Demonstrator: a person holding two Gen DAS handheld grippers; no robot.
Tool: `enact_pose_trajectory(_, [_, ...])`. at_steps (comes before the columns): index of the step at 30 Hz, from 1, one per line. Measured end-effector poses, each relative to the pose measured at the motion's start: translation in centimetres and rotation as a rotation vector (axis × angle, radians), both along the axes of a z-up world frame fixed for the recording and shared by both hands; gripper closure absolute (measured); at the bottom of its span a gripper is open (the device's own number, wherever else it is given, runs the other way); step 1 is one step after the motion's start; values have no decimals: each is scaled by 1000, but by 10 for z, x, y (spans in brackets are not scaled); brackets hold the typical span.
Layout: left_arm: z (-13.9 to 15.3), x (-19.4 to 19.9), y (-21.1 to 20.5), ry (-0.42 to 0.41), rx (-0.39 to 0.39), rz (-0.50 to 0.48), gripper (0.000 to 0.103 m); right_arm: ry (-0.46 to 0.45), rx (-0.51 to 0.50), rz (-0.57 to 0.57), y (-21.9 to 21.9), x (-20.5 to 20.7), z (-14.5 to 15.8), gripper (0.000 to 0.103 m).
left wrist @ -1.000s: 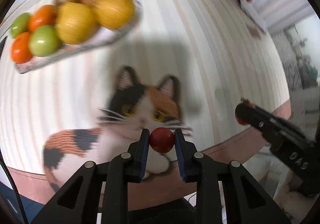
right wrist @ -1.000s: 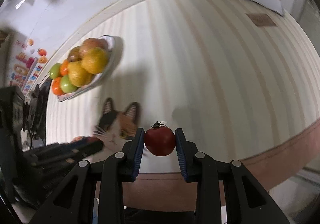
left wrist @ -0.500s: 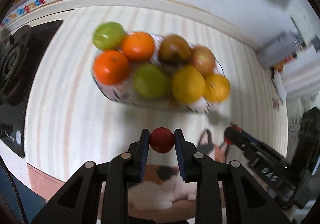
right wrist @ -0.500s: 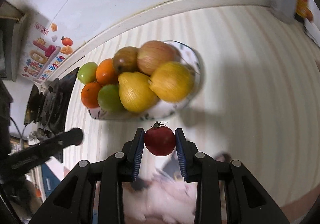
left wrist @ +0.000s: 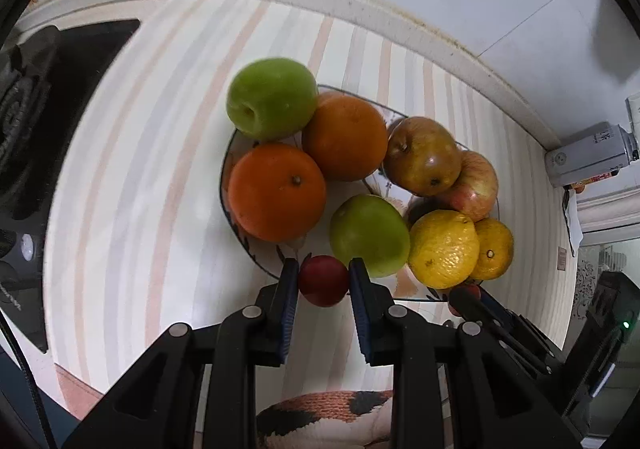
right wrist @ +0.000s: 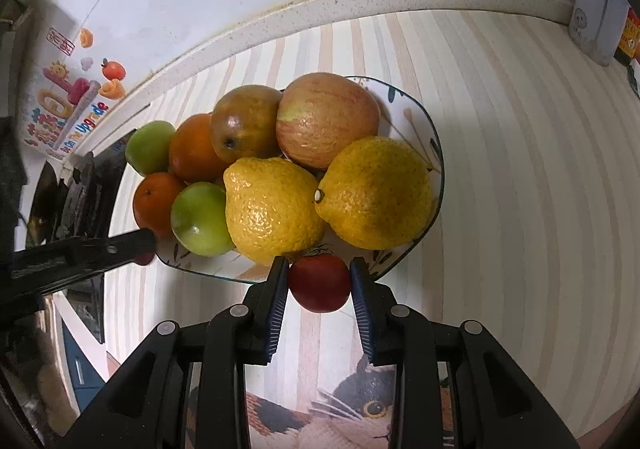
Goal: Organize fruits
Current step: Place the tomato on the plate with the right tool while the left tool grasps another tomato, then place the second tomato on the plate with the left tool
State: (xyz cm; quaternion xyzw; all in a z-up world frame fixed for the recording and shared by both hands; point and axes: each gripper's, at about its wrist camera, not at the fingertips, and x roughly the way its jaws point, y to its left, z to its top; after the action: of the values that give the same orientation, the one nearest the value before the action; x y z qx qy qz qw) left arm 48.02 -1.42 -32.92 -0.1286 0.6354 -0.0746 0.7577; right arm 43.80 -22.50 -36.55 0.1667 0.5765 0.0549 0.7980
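My left gripper (left wrist: 323,281) is shut on a small dark red fruit (left wrist: 323,280), held at the near rim of the glass fruit plate (left wrist: 256,255). My right gripper (right wrist: 319,281) is shut on a red tomato (right wrist: 319,283) with a green stem, held at the plate's near rim (right wrist: 400,253). The plate holds green apples (left wrist: 272,99), oranges (left wrist: 277,192), lemons (right wrist: 274,211) and reddish apples (right wrist: 327,120), piled close together. The right gripper also shows at the lower right of the left wrist view (left wrist: 464,295), and the left gripper at the left of the right wrist view (right wrist: 140,251).
The plate stands on a striped counter (right wrist: 520,169) against a white wall. A black stove (left wrist: 48,121) lies to the left. A cat-pattern mat (right wrist: 360,409) lies near the front edge. A carton (left wrist: 588,155) stands at the back right.
Both grippers have moved forward from over the cat mat to the near rim of the fruit plate, each still holding its red fruit.
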Motion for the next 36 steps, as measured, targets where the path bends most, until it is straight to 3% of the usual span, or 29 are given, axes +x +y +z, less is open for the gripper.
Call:
enact_pose_trajectory(7, [-14, 6, 1, 52, -34, 13, 77, -9, 35, -31, -7, 0, -3, 65])
enact_pose_trajectory(12, [-13, 5, 4, 69, -41, 20, 73, -8, 23, -63, -11, -2, 2, 41])
enact_pose_trajectory(14, [-9, 3, 4, 58, -16, 15, 54, -4, 19, -79, -14, -4, 6, 39])
enact_pose_trajectory(16, [-2, -1, 4, 31, 20, 7, 42, 3, 8, -88, -16, -8, 12, 33])
enact_pose_trajectory(18, [7, -7, 2, 4, 68, -14, 36, 5, -19, -92, -18, -14, 22, 17])
enact_pose_trajectory(20, [12, -14, 1, -8, 115, -35, 18, 3, -63, -87, -18, -21, 33, 13])
enact_pose_trajectory(25, [33, -40, 2, -58, 213, -81, 10, -6, -160, -65, -11, -40, 62, 8])
enact_pose_trajectory(28, [48, -55, 6, -84, 220, -89, 3, -24, -193, -58, -8, -55, 81, 8])
enact_pose_trajectory(36, [102, -97, 6, -199, 216, -109, 3, -89, -231, -77, -1, -98, 133, 7])
